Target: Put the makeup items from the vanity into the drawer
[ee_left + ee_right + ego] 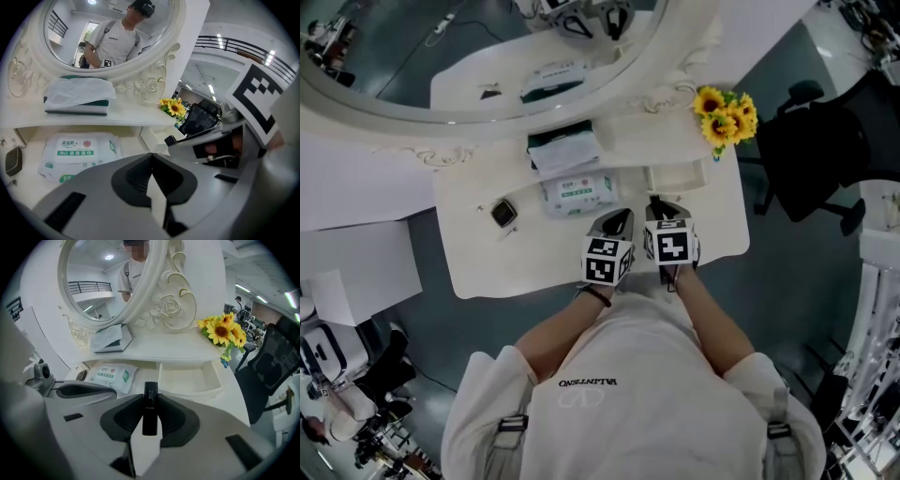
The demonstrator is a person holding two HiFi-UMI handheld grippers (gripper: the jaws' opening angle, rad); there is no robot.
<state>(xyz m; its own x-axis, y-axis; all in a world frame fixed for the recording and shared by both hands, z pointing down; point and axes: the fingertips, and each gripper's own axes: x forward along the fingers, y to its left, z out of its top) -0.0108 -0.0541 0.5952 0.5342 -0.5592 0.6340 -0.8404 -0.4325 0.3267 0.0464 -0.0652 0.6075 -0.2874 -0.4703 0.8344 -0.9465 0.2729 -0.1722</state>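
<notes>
Over the counter's (487,272) near edge, the right gripper's (150,398) jaws pinch a black lipstick tube (149,418), aimed at the open drawer (187,378) just beyond, likely to drop it in. At its left, the left gripper's (151,161) jaws are pressed together, empty.

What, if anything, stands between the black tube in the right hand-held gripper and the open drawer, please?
Nothing visible does. The black tube is clamped in the right hand-held gripper, and the open drawer lies straight ahead of it. The wipes pack lies off to the left, outside that line.
</notes>
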